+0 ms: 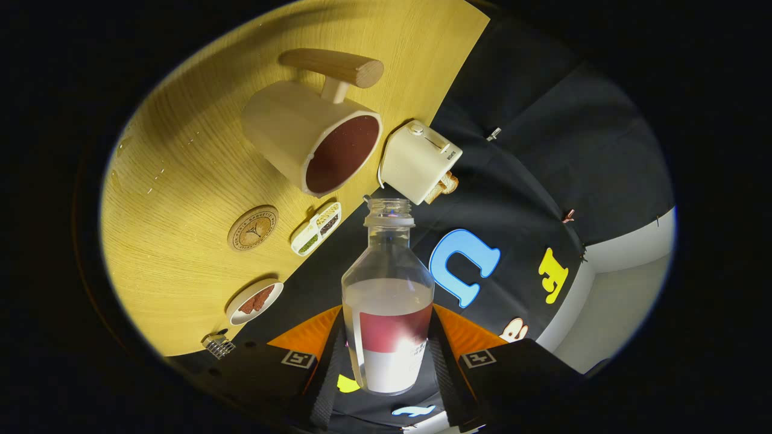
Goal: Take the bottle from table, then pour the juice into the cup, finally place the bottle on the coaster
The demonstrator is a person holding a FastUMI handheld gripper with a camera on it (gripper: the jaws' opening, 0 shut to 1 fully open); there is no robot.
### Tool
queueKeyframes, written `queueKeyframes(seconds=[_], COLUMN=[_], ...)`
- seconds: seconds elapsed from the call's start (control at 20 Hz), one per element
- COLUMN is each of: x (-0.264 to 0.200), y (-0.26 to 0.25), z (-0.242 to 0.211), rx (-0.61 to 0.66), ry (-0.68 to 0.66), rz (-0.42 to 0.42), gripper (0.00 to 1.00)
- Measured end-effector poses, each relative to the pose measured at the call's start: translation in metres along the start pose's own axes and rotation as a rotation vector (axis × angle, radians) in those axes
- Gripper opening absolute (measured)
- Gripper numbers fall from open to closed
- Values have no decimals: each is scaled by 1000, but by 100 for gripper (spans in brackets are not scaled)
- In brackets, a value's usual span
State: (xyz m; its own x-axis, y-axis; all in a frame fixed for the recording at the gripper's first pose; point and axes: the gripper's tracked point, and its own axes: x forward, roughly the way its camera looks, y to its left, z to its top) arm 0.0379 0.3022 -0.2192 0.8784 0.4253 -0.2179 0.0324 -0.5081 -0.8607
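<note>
With my claw [389, 355] clamped on the bottle [389, 301], tilted toward the cup [313, 141], I judge pouring underway; next, right it for the coaster [253, 228].

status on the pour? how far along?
Done: bottle is off the table, clamped between both fingers. In hand: it is tipped with its open mouth toward the cup, which holds dark liquid; no stream visible. Left: set the bottle on the coaster, which is bare.
</note>
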Motion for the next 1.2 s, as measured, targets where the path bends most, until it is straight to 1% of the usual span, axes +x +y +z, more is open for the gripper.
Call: queueKeyframes(seconds=[0.15,0.25,0.35,0.5,0.6,0.75,0.9,1.05,1.2], x=[-2,-7,-14,-20,-24,-28,-30,-33,-34], y=[4,19,36,35,32,31,18,10,8], z=[-1,-3,0,13,14,15,16,18,17], rx=[49,150,299,502,620,832,1086,1304,1543], ry=[11,38,75,80,100,144,152,162,161], rz=[16,64,119,145,140,133,121,111,134], gripper=[72,72,72,73,73,73,73,73,73])
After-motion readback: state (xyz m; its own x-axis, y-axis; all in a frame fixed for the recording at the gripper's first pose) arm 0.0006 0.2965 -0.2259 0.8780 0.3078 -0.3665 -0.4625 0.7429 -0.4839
